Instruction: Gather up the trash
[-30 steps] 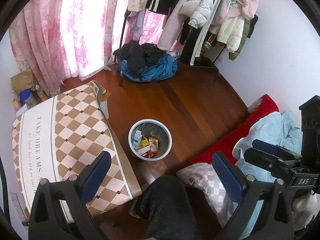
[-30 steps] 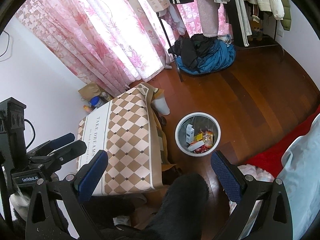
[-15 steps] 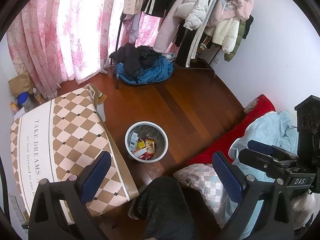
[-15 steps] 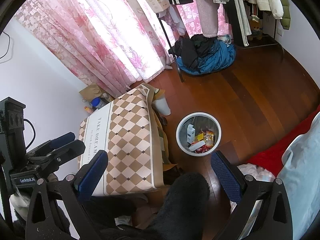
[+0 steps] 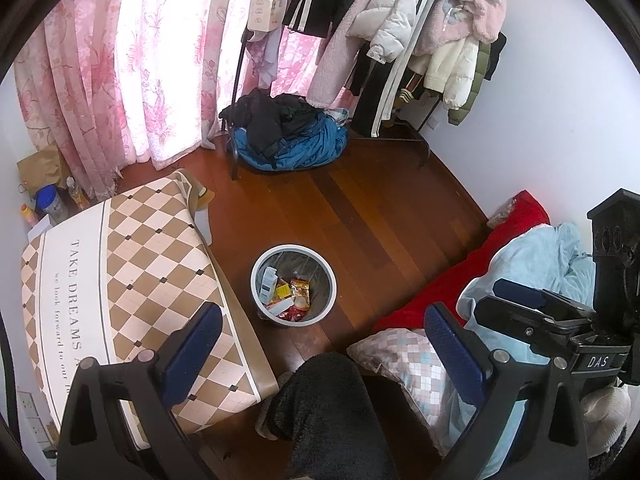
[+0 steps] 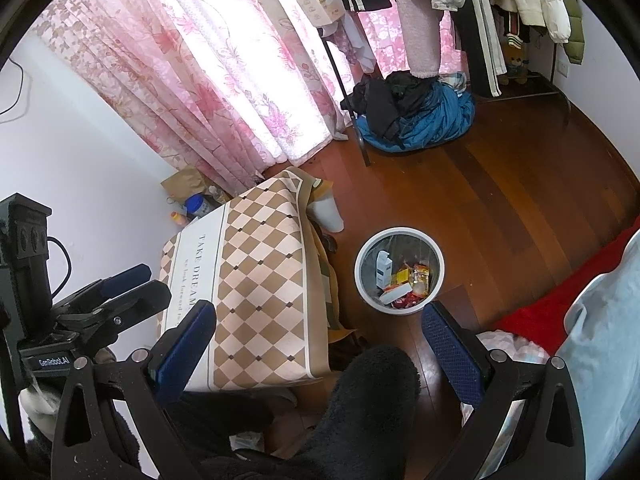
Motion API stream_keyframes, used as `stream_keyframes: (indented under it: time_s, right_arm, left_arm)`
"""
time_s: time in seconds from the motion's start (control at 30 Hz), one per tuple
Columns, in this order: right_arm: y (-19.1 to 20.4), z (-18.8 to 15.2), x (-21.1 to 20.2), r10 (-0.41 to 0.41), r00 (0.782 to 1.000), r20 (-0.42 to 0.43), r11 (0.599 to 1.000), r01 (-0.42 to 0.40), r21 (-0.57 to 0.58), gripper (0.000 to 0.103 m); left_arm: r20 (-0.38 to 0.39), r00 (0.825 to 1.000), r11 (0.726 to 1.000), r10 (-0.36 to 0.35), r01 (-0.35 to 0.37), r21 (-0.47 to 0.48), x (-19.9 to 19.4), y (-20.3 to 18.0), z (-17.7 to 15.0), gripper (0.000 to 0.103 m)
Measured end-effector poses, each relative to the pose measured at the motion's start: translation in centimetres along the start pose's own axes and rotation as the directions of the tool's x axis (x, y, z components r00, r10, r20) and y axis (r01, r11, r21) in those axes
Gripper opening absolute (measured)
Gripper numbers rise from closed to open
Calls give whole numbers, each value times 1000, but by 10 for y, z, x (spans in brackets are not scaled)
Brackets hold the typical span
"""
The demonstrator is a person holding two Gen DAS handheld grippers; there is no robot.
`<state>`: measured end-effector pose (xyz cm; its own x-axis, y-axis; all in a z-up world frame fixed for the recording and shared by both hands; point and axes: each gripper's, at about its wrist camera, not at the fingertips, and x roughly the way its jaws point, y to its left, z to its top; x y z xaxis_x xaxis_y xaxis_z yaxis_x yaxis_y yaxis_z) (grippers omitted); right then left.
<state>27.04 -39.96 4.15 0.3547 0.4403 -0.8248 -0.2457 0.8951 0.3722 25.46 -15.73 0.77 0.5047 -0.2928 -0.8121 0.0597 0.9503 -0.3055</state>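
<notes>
trash bin (image 5: 293, 285) below, both grippers raised, jaws wide, empty

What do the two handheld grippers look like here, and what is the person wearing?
Each gripper has a black frame with silver bolts and two blue textured pads: left gripper, right gripper. From the side, the left one bears a "GenRobot.AI" label and a black cable, the right one "DAS". The person wears dark fuzzy trousers.

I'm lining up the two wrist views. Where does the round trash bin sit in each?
Left wrist: trash bin, centre, just right of the checkered table.
Right wrist: trash bin, right of centre, lower half.
Shared landmark: the blue clothes pile under the rack.
</notes>
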Motion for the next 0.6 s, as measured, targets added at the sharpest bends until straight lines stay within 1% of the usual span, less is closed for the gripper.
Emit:
stream_keyframes:
  time_s: [0.6]
  right_arm:
    - [4, 2, 0, 1, 1000, 1, 1000, -1, -6, 103]
  left_arm:
    - [1, 1000, 1000, -4, 4, 3, -2, 3, 0, 103]
